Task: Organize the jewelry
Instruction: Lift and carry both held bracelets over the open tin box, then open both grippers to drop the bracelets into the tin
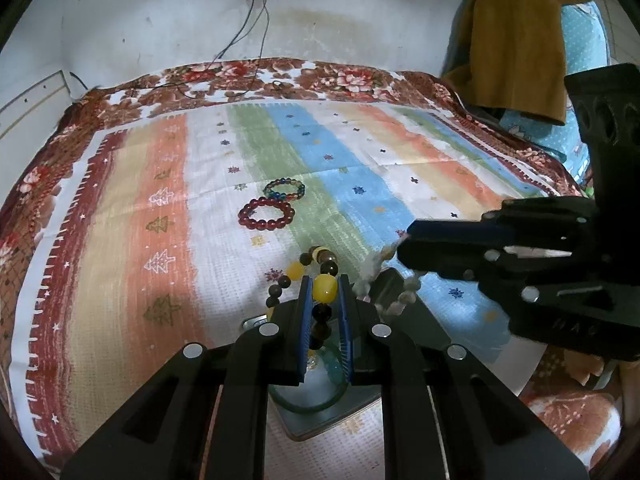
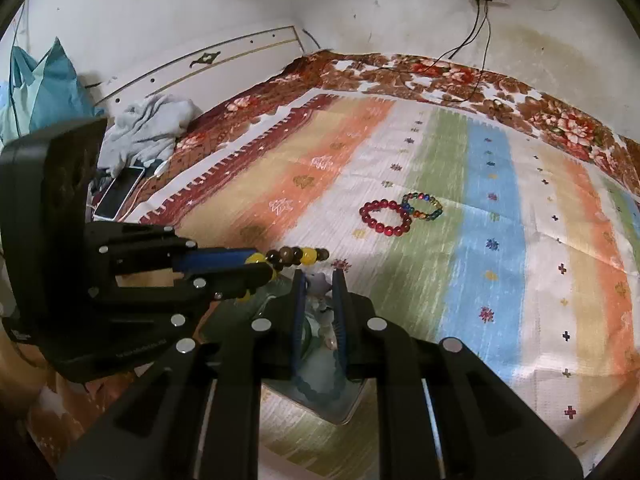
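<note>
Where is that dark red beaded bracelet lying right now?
The dark red beaded bracelet lies flat on the striped cloth, mid-frame in both wrist views, just touching the multicoloured beaded bracelet beside it, beyond both grippers.

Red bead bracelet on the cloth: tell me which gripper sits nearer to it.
Left, slightly. The left gripper, shut on the yellow-and-brown bracelet, sits just short of the red bead bracelet; the right gripper is beside it, farther off.

Yellow and brown bead bracelet (image 1: 320, 280) pinched up off the cloth, pale bead bracelet (image 1: 394, 292) at its 3 o'clock, red bracelet (image 1: 266, 215) flat, rainbow bracelet (image 1: 285, 189) touching at its 1 o'clock
</note>
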`<action>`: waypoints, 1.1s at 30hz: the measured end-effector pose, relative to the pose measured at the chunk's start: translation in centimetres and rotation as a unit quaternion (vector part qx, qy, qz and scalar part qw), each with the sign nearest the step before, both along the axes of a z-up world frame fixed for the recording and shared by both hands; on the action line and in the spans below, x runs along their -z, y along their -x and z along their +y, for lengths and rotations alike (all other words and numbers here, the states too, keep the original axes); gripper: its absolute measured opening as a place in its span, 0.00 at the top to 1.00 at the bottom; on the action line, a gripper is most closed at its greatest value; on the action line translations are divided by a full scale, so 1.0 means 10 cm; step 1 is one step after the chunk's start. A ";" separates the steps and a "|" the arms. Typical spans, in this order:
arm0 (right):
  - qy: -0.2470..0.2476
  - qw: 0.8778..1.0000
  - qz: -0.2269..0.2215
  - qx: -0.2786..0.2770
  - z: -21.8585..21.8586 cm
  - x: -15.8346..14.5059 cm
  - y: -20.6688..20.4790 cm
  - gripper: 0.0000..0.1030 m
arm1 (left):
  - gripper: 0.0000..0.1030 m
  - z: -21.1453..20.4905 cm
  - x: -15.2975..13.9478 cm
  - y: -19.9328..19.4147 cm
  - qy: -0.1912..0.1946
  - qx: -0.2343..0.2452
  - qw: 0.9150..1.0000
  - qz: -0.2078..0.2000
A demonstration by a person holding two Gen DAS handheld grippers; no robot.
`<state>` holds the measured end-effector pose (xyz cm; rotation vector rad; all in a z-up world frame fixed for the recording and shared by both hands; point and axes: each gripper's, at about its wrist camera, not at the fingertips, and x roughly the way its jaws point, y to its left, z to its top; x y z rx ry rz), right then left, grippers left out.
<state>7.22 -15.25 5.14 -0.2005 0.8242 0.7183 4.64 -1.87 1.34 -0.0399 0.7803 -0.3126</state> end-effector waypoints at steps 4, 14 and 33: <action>0.002 1.000 0.003 -0.002 0.02 0.02 0.00 0.86 | 0.89 -0.02 0.01 0.01 -0.002 0.003 1.000 -0.001; 0.004 1.000 0.007 -0.004 0.02 0.05 -0.01 0.86 | 0.89 -0.03 -0.03 0.03 0.000 0.009 1.000 -0.003; 0.009 1.000 0.009 0.002 0.02 0.09 -0.01 0.86 | 0.89 -0.01 -0.09 0.15 0.013 0.011 1.000 -0.012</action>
